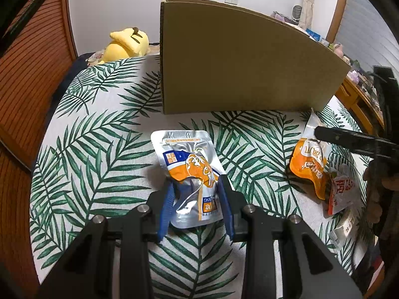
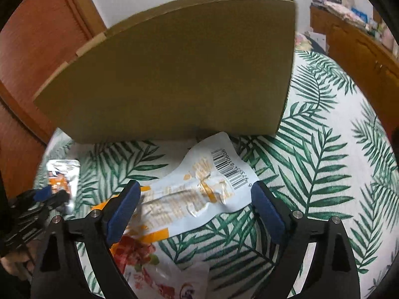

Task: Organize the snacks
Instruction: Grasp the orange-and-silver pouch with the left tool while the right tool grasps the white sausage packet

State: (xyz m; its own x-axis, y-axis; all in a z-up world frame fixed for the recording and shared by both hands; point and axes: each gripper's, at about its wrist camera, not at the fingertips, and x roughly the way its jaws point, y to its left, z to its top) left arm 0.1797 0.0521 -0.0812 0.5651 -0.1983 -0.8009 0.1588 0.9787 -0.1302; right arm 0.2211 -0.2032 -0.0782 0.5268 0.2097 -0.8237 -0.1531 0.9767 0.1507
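Two grippers, two pouches on the go. Nearest in the left wrist view, the left gripper (image 1: 197, 199) has its blue pads pinched in on the lower half of a silver-and-orange snack pouch (image 1: 188, 167), which crumples where they press; its top end lies on the palm-leaf tablecloth (image 1: 99, 149).

Over on the right, the right gripper (image 2: 194, 206) has its jaws spread wide and isn't holding anything. A white pouch with a barcode (image 2: 212, 184) lies between the pads without either one pressing it, sitting on top of a red-printed snack packet (image 2: 149, 256).

Behind both, the cardboard box (image 2: 174, 79) stands on the table, its near wall just past the barcode pouch's far tip. I can't see inside it from either camera.

My read: this is the pick-up step, left side already gripped, right side lined up. Next, the right jaws need to squeeze the barcode pouch, then both pouches have to clear that tall wall.
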